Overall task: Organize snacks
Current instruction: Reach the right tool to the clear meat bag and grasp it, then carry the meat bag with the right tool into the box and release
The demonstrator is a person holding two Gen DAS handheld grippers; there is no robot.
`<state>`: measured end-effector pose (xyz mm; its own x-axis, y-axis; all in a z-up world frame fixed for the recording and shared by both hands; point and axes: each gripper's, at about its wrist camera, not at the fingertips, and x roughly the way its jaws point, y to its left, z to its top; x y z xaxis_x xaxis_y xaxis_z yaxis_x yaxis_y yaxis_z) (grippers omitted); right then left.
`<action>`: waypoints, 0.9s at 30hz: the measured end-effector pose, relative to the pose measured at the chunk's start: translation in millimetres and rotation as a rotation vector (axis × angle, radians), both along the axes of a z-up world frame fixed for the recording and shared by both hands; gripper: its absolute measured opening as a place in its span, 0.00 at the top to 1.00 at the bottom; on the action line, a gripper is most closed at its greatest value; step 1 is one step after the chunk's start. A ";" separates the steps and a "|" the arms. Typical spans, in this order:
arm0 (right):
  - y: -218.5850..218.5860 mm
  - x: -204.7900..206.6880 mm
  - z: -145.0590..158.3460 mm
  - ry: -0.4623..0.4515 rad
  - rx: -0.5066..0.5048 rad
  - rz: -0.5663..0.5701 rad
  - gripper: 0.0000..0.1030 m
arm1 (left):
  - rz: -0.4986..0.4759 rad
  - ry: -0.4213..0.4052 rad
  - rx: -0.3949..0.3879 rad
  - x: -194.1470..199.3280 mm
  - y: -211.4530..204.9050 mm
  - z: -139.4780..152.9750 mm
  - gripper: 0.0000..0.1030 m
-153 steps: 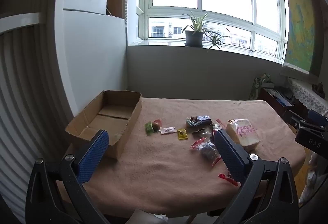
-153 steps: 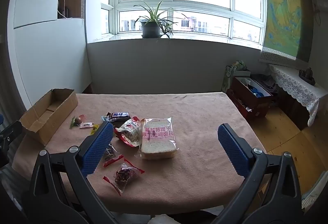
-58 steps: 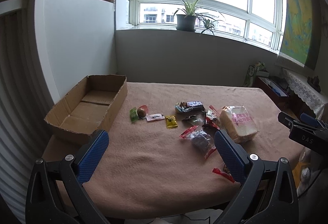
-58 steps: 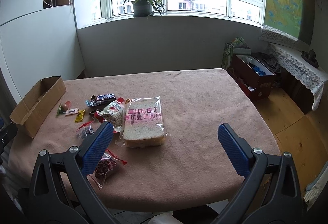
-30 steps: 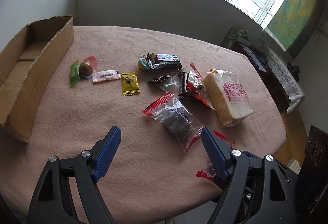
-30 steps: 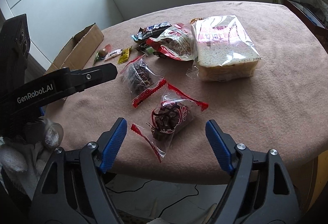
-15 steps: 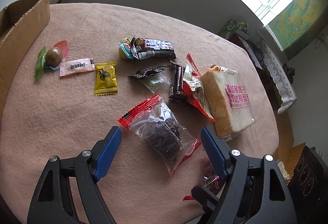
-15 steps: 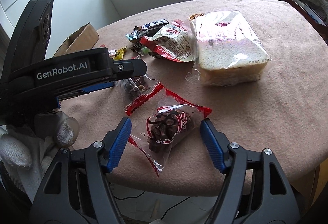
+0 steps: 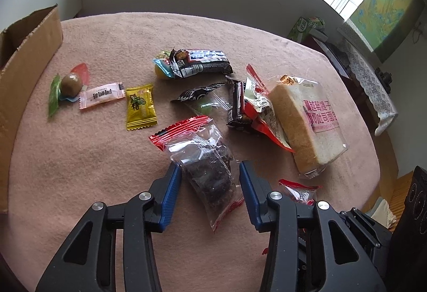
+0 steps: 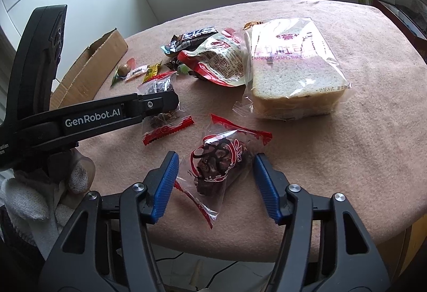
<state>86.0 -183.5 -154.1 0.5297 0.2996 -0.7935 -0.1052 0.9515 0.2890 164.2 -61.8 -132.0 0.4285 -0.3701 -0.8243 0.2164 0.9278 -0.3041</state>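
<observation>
Both grippers astride snack packets, jaws just closing.
Left wrist view: left gripper (image 9: 210, 174) brackets clear red-sealed packet of dark fruit (image 9: 205, 161) beside wrapped bread loaf (image 9: 307, 121); pad contact unclear.
Right wrist view: right gripper (image 10: 214, 168) spread around second clear red-edged packet (image 10: 221, 158) before the loaf, pads apart.

Each camera sat just behind its own blue-padded fingers, tilted steeply down at the table (image 9: 80, 158) from close range. The left wrist view faced the far wall, a cardboard box (image 9: 24, 57) at its ten o'clock. The right wrist view looked from farther right, the box (image 10: 90, 73) again at ten o'clock. Both shared the bread bag (image 9: 307, 126) (image 10: 291, 73) and the snack scatter.
</observation>
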 end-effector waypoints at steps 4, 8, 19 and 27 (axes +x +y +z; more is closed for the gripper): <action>-3.8 -1.1 0.4 -0.001 0.012 0.006 0.50 | 0.016 -0.012 -0.014 -5.4 5.8 0.3 0.60; -5.7 -3.0 2.8 -0.006 0.014 0.005 0.54 | 0.026 -0.023 -0.019 -12.3 10.1 1.3 0.61; 6.9 -6.0 22.4 -0.048 0.004 0.031 0.58 | 0.078 -0.060 -0.049 -21.1 39.4 17.2 0.61; 44.0 14.1 55.1 -0.121 0.009 0.124 0.58 | 0.149 -0.140 -0.048 -29.3 85.3 45.9 0.61</action>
<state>100.1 -139.5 -99.0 0.5798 0.3754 -0.7231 -0.2558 0.9265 0.2759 134.8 23.5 -86.1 0.5908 -0.3312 -0.7357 0.1215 0.9380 -0.3247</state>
